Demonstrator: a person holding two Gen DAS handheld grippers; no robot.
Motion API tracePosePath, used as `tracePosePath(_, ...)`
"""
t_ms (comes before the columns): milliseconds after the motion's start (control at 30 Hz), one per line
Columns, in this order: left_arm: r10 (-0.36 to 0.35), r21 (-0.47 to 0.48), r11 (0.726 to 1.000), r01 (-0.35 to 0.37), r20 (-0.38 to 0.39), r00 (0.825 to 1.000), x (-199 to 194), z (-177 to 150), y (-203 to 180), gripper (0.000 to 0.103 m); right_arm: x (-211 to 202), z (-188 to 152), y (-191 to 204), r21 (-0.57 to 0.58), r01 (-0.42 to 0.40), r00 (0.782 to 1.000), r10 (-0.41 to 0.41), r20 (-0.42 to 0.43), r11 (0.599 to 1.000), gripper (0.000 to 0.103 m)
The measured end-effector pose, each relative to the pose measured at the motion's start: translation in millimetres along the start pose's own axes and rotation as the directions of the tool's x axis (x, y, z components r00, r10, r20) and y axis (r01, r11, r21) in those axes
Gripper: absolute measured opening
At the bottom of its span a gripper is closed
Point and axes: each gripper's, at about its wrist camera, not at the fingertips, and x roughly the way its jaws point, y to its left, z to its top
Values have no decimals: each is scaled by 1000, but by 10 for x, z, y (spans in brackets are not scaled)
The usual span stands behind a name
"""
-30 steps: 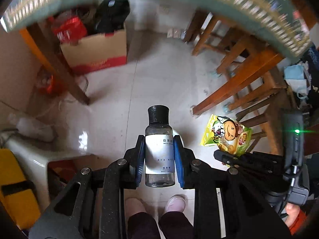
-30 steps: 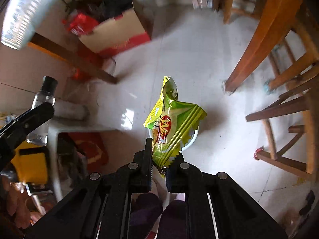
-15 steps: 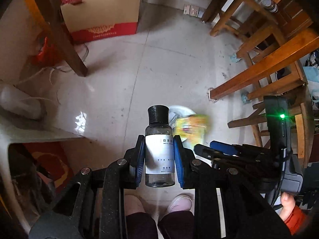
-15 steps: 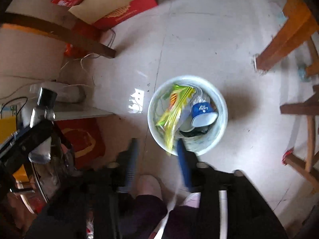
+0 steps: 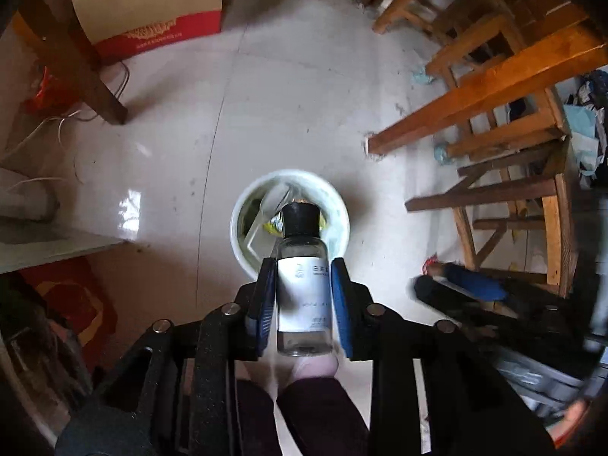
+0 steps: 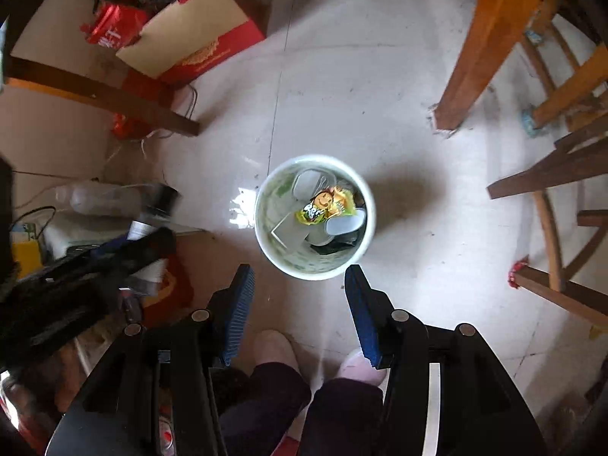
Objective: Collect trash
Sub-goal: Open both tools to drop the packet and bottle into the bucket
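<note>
My left gripper (image 5: 302,292) is shut on a small clear bottle (image 5: 302,288) with a black cap and white label, held above a white trash bucket (image 5: 243,243) on the floor. In the right wrist view the same bucket (image 6: 262,235) holds a green-yellow snack bag (image 6: 325,205) and other trash. My right gripper (image 6: 300,296) is open and empty just above the bucket's near rim. The left gripper with the bottle (image 6: 152,212) shows blurred at the left of the right wrist view.
A cardboard box with red trim (image 5: 152,11) stands at the back left beside a dark table leg (image 5: 83,72). Wooden chairs and table legs (image 5: 494,87) crowd the right. A white stool (image 5: 38,243) is at the left. My feet (image 6: 273,349) are below the grippers.
My right gripper opened and dropped the snack bag into the bucket. My left gripper moved with the bottle to a spot over the bucket.
</note>
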Motion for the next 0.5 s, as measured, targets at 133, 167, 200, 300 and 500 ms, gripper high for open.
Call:
tracePosePath(133,36,13,999,-36,-11,999,-282,-23,-85,31,-477,12,131,14,0,999,-1,48,1000,46)
tracePosePath(167,41,21,999,-41,-1,999,-446,-42,-127,31,-642,6,179,15,-7,998,6,64,1000,46)
tracePosePath(200,39,26,999,-39,8,999,-583,-55,-164,31,-732,0,202,15,-12,997,10,74,1000,46)
tracePosePath(300,42,42,998,-44,44,998,-1094,-102,-308,31,-1177,-30,355,4,-24,992,23,121,1000,46)
tracePosePath(500,13,53,998,-22,155,988,-2408,-287,-616,31,-2220,-178,736,-49,-27,977,37,210,998,46)
